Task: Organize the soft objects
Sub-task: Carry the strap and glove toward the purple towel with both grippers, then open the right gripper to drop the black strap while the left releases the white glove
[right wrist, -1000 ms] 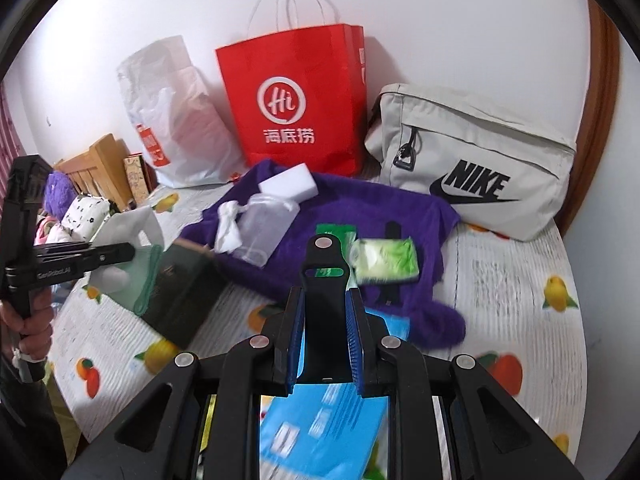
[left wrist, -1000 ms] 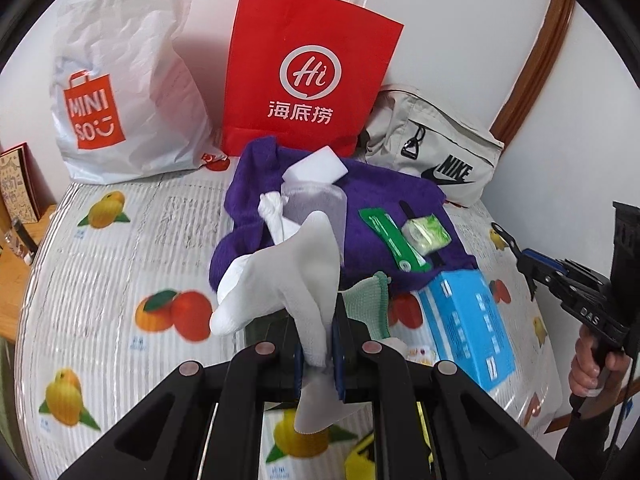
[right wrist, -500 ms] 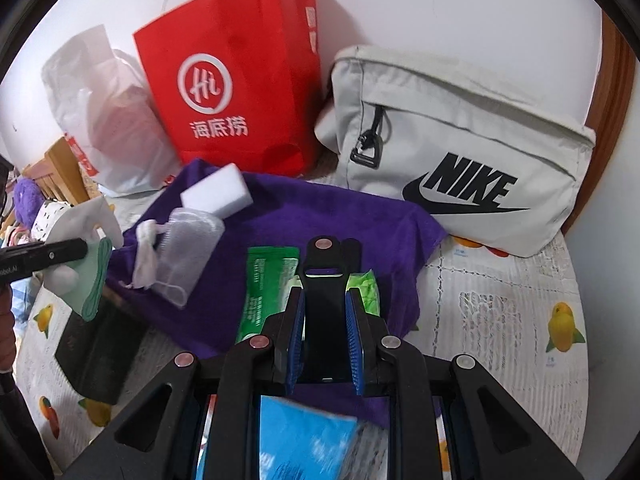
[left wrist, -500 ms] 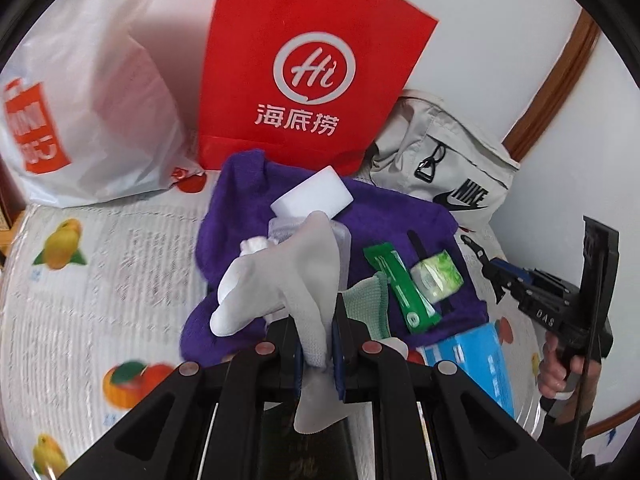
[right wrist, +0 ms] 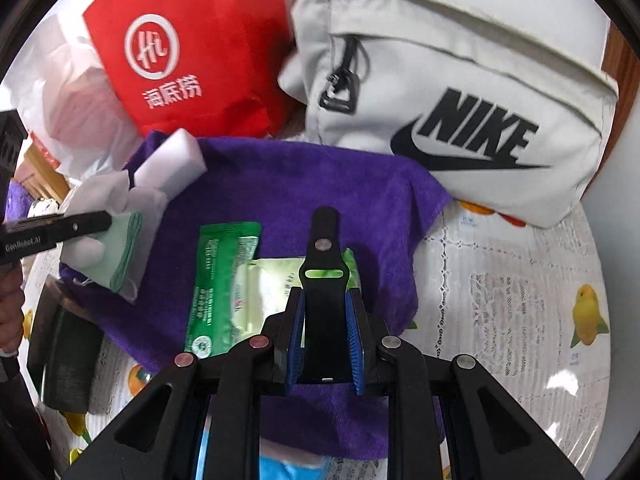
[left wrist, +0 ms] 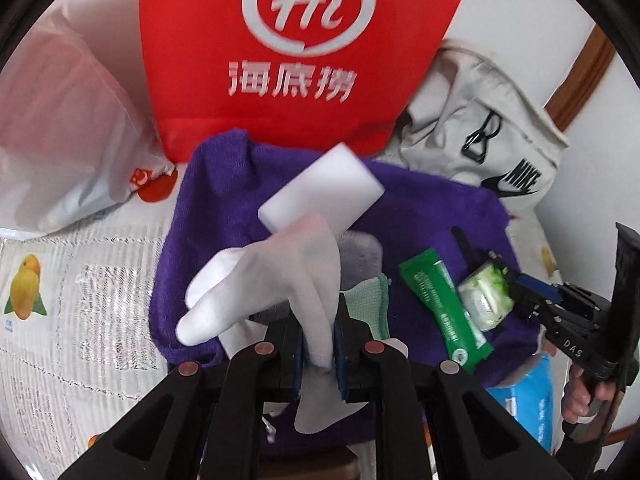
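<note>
The left claw (left wrist: 320,344) is pinched narrow on a white glove (left wrist: 280,280), a thin, soft knit whose rounded fingers droop to the claw's left while its cuff hangs limp below the blue pads. A pale green knit cloth (left wrist: 370,300) with a stitched hem sits just right of this claw, touching the glove; whether it is caught between the pads too cannot be told. Ahead of the claw lies a fuzzy purple towel (left wrist: 432,216), rumpled at its edges, and on it, straight ahead, rests a smooth white rectangular foam block (left wrist: 324,192). To the claw's right on the towel lie a glossy green flat sachet (left wrist: 444,304) and a crinkly pale green wipes packet (left wrist: 486,300).

The right claw (right wrist: 326,344) is closed on a flat black strap (right wrist: 324,280), matte and stiff-looking, with a rounded tip, a metal stud and a slot; it stands up between the blue ribbed pads. Just beneath its tip are the wipes packet and sachet. Ahead and right slumps a beige canvas Nike bag (right wrist: 460,80); ahead and left stands a red paper bag (right wrist: 192,48), creased, beside a translucent white plastic bag (left wrist: 60,128). Everything rests on a bed (right wrist: 520,300) covered in a shiny fruit-printed sheet. A blue packet (left wrist: 528,404) lies low right of the left claw, and a dark box (right wrist: 64,352) lies to the left of the right claw.
</note>
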`<state>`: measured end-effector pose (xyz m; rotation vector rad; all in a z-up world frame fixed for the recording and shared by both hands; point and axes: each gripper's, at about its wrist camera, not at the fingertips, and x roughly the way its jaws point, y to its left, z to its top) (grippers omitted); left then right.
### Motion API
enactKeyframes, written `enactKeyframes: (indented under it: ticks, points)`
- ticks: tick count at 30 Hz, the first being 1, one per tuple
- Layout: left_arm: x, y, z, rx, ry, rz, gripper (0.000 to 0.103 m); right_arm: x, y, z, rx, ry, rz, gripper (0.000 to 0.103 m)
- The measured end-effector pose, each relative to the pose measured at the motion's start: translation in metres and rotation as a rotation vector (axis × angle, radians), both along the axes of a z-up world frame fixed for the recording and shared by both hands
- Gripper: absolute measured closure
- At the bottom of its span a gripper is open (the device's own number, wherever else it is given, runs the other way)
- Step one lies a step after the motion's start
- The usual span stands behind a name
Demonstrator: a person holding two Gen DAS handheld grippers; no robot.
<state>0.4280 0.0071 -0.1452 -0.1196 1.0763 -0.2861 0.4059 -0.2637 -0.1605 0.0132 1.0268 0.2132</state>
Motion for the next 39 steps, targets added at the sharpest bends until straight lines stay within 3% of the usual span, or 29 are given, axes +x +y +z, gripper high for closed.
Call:
enactKeyframes:
  ticks: [7,9,12,13,16,23,30,35,39]
  points:
    - [0.006,-0.009,-0.010,0.026,0.042,-0.014,0.084,0.006,0.000,-0.009,0.041,0.036,0.021,0.080]
    - [0.006,-0.011,-0.010,0.052,0.043,-0.014,0.071,0.006,-0.002,-0.009,0.066,0.043,0.016,0.075]
    - [0.003,-0.011,-0.007,0.057,0.028,-0.006,0.049,0.003,-0.005,-0.006,0.111,0.043,0.018,0.059]
    - [0.002,-0.010,-0.005,0.055,0.029,-0.009,0.047,0.001,-0.005,-0.004,0.113,0.037,0.018,0.054]
    - [-0.004,-0.007,0.003,0.082,0.025,-0.007,0.046,-0.007,-0.004,0.005,0.096,0.024,0.024,0.046]
    - [-0.035,0.008,0.036,0.098,-0.045,0.040,0.046,-0.031,0.001,0.033,0.082,-0.013,0.033,0.046]
    - [-0.096,0.017,0.067,0.062,-0.159,0.050,0.046,-0.084,0.001,0.067,0.096,-0.086,0.035,0.046]
    - [-0.135,0.022,0.077,0.009,-0.135,0.052,0.046,-0.131,0.000,0.081,0.117,-0.122,0.043,0.046]
    - [-0.172,0.015,0.074,0.021,-0.122,0.030,0.046,-0.164,0.005,0.080,0.150,-0.073,0.049,0.046]
